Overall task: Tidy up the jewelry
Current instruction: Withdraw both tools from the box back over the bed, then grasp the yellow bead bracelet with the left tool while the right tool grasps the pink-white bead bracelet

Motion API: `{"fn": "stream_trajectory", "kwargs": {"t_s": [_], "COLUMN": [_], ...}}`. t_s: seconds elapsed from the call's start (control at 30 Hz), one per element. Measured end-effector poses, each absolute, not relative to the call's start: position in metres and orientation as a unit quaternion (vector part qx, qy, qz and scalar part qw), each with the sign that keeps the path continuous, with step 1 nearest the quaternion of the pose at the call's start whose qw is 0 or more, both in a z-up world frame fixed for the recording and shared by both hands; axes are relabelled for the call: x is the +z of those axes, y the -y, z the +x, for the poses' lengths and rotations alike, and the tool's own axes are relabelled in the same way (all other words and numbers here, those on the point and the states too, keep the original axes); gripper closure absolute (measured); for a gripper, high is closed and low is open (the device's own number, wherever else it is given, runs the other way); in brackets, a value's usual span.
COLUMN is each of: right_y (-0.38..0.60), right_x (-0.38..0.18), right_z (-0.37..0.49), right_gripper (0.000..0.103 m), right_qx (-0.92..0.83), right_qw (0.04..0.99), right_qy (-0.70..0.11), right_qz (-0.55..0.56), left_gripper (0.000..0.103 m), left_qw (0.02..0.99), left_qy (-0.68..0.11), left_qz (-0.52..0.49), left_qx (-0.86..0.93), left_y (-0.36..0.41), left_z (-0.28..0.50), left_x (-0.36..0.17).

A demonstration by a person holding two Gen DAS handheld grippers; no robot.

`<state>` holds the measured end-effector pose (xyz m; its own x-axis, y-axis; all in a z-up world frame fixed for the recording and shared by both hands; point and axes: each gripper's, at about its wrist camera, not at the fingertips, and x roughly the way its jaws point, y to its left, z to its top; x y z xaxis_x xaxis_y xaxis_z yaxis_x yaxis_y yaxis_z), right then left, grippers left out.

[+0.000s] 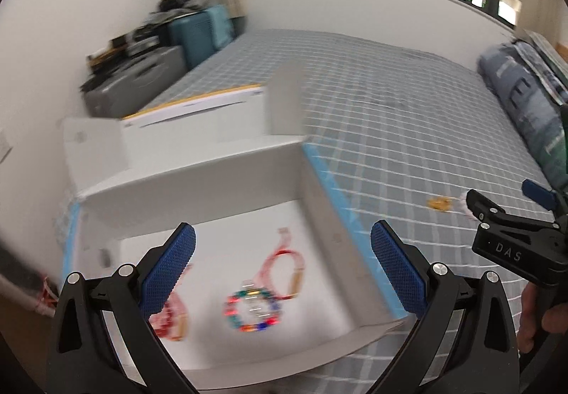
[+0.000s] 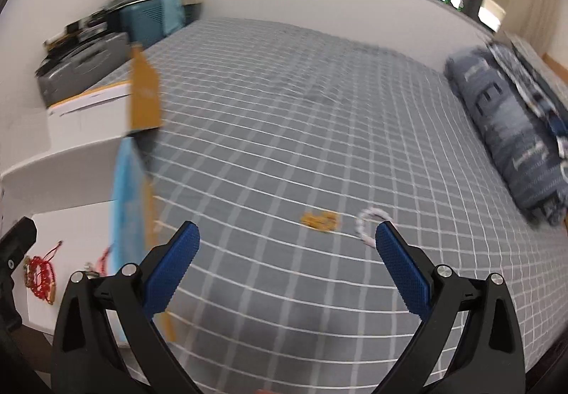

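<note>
Box [image 1: 248, 167] holds beaded bracelet [image 1: 254, 310], red bracelets [image 1: 284, 269].

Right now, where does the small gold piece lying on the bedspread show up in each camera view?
Left wrist: gold piece at right of middle, on the checked bedspread, past the white box.
Right wrist: gold piece just below centre, ahead of the open right claw.
Shared landmark: the white bracelet beside it.
</note>
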<state>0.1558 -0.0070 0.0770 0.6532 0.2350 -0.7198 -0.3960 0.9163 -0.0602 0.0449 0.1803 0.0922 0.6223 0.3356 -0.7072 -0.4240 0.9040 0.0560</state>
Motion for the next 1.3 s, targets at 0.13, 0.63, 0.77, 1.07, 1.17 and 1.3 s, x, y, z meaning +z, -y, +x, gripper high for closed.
{"fn": "stream_trajectory", "kwargs": {"t_s": [0.13, 0.63, 0.77, 1.07, 1.17, 1.3], "right_y": [0.052, 0.139, 0.143, 0.136, 0.134, 0.13], "right_x": [0.068, -0.038, -0.062, -0.089, -0.091, -0.093], "right_z": [0.185, 0.288, 0.308, 0.327, 0.33, 0.33], "right_gripper": [0.007, 0.007, 0.008, 0.013, 0.014, 0.022], "right_qx": [0.148, 0.115, 0.115, 0.121, 0.12, 0.12], "right_qw": [0.905, 0.892, 0.886, 0.872, 0.871, 0.872], "right_qy": [-0.386, -0.433, -0.447, -0.473, -0.474, -0.471], "right_qz": [-0.098, -0.052, -0.039, -0.047, -0.046, -0.054], "left_gripper": [0.006, 0.006, 0.006, 0.006, 0.006, 0.007], "left_qw": [0.904, 0.89, 0.879, 0.872, 0.876, 0.869], "left_qy": [-0.386, -0.441, -0.463, -0.476, -0.47, -0.481], "left_qz": [-0.051, -0.06, -0.073, -0.068, -0.072, -0.073], "left_qx": [0.178, 0.095, 0.089, 0.094, 0.086, 0.09], "left_y": [-0.141, -0.05, -0.047, -0.047, -0.05, -0.052], "left_z": [0.081, 0.225, 0.256, 0.286, 0.288, 0.292], "left_x": [0.083, -0.02, -0.05, -0.075, -0.081, -0.09]}}
